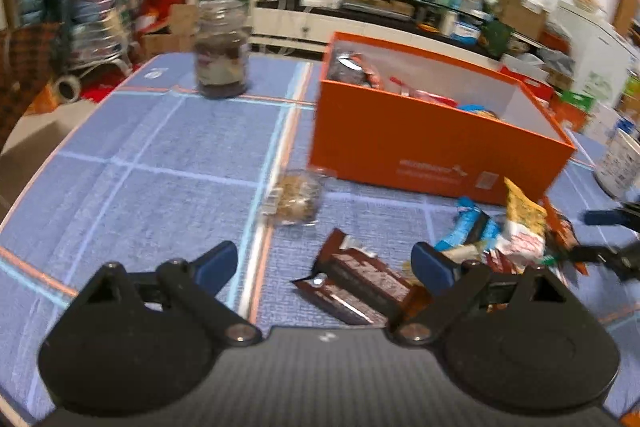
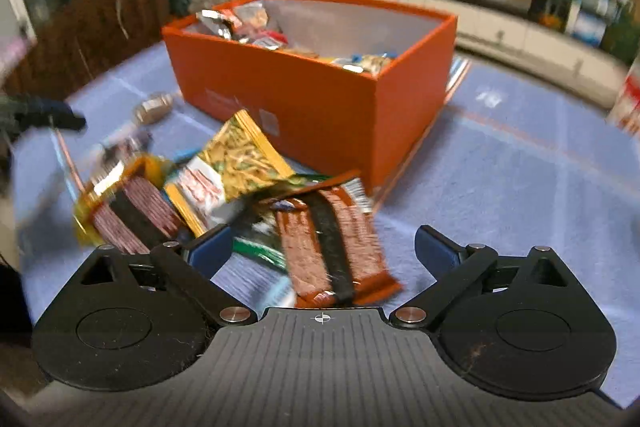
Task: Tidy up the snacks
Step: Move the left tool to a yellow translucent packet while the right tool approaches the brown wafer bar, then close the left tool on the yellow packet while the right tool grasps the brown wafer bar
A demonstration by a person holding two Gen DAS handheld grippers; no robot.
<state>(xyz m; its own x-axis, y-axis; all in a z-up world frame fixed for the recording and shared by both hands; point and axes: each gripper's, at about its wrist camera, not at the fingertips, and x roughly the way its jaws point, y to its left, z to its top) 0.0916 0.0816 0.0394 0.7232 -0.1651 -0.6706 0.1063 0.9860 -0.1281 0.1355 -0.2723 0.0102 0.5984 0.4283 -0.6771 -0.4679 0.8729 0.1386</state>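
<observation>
An orange box (image 1: pixel 420 147) (image 2: pixel 304 95) on the blue checked tablecloth (image 1: pixel 160 155) holds several snack packets. My left gripper (image 1: pixel 324 263) is open just above the cloth; brown chocolate bar packs (image 1: pixel 356 287) lie below it, nearer its right finger. A clear packet of brown snack (image 1: pixel 294 201) lies just beyond. My right gripper (image 2: pixel 324 247) is open over a loose pile: a brown packet (image 2: pixel 332 243) lies between its fingers, untouched, with a yellow-green packet (image 2: pixel 236 163) and a red striped packet (image 2: pixel 128 211) to the left.
A dark glass jar (image 1: pixel 222 51) stands at the far side of the table, left of the box. A white cup (image 1: pixel 620 163) sits at the right edge. Cluttered shelves, a TV stand and a coat-draped chair surround the table.
</observation>
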